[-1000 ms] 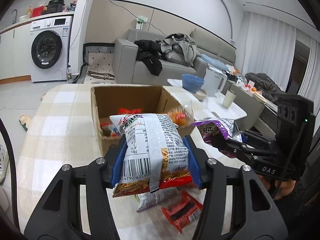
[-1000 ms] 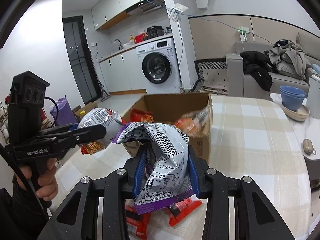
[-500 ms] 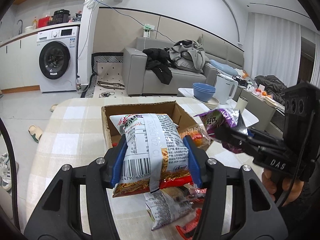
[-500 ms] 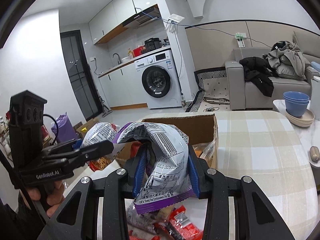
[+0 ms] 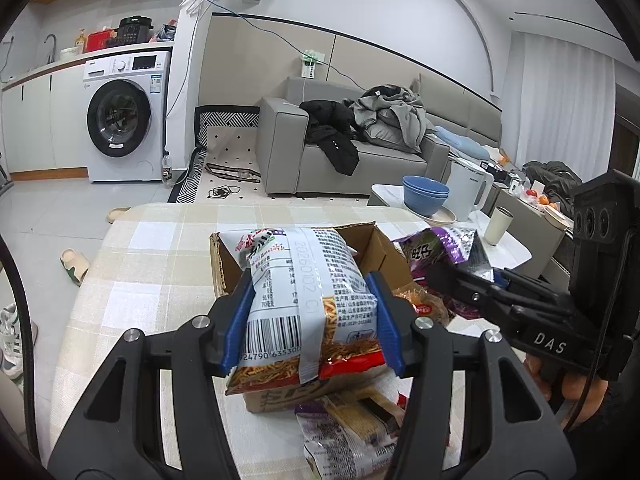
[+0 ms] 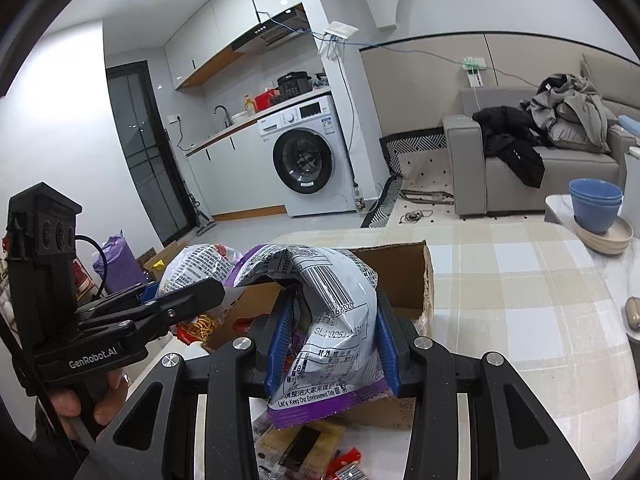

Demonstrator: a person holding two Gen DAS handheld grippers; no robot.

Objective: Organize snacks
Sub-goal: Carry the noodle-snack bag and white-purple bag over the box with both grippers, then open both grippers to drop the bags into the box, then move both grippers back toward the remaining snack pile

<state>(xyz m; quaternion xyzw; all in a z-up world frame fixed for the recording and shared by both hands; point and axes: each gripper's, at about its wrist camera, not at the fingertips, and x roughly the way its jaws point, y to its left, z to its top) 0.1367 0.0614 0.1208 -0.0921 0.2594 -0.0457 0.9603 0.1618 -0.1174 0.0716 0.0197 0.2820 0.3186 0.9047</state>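
My left gripper is shut on a white and red noodle snack bag and holds it above the open cardboard box. My right gripper is shut on a purple and silver snack bag, also above the box. The purple bag and right gripper show at the right of the left wrist view. The noodle bag and left gripper show at the left of the right wrist view. Orange-packed snacks lie inside the box.
Loose snack packets lie on the checked tablecloth in front of the box; they also show in the right wrist view. Blue bowls, a kettle and a cup stand on a side table at the right.
Both grippers have risen with their bags and moved in over the box. The box now sits lower and closer under the bags. Both grips are unchanged.
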